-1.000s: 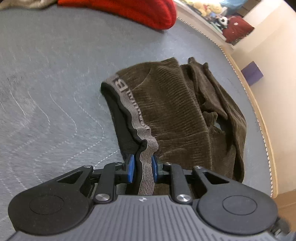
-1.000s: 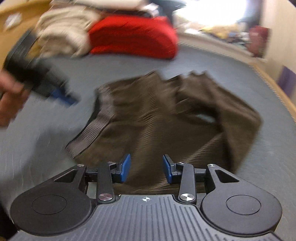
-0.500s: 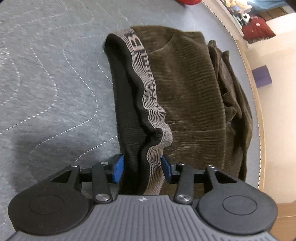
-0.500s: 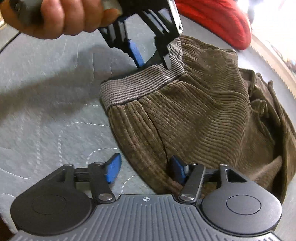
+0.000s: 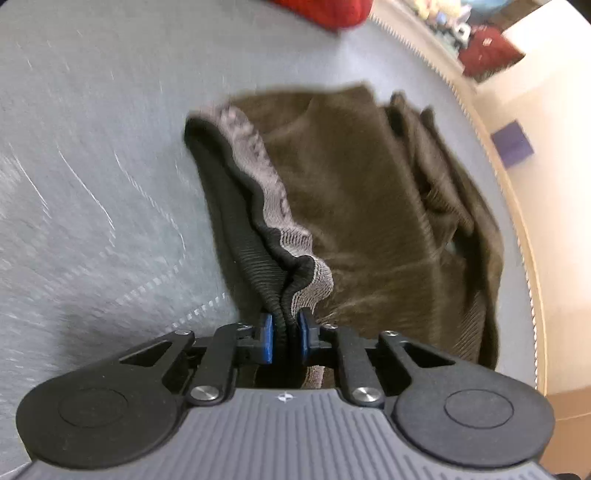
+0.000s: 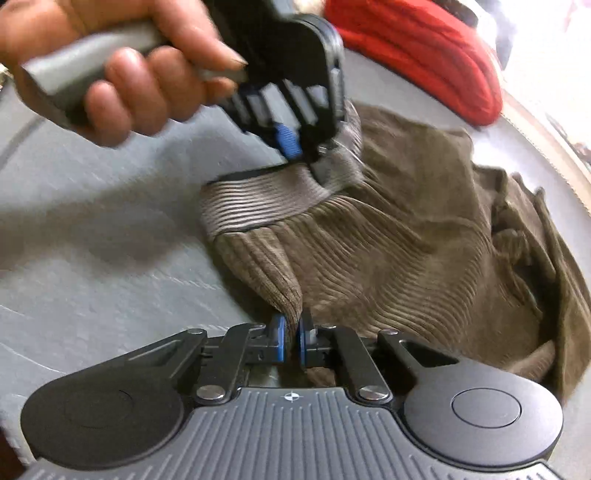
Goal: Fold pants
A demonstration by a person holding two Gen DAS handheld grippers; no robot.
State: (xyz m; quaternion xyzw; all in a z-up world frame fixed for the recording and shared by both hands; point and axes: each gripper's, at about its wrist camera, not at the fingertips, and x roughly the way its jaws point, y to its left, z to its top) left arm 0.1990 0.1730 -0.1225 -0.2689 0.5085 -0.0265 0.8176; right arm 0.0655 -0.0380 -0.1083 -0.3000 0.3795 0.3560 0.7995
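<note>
Brown corduroy pants (image 5: 369, 206) with a grey ribbed waistband (image 5: 266, 184) lie bunched on a grey quilted surface (image 5: 92, 184). My left gripper (image 5: 283, 338) is shut on the waistband and lifts it. My right gripper (image 6: 291, 343) is shut on a pinched fold of the pants' side edge (image 6: 284, 291), below the waistband (image 6: 258, 199). The left gripper (image 6: 306, 147), held by a hand (image 6: 129, 70), also shows in the right wrist view, clamped on the waistband. The pant legs (image 6: 517, 240) lie crumpled to the right.
A red folded garment (image 6: 424, 51) lies at the back of the surface, also in the left wrist view (image 5: 325, 11). The surface's stitched edge (image 5: 509, 192) curves along the right, with a purple block (image 5: 513, 144) and clutter beyond it.
My left gripper opened around the waistband and has shut on it again. My right gripper came down from above the pants and has closed on their side edge. Both views are blurred by motion.
</note>
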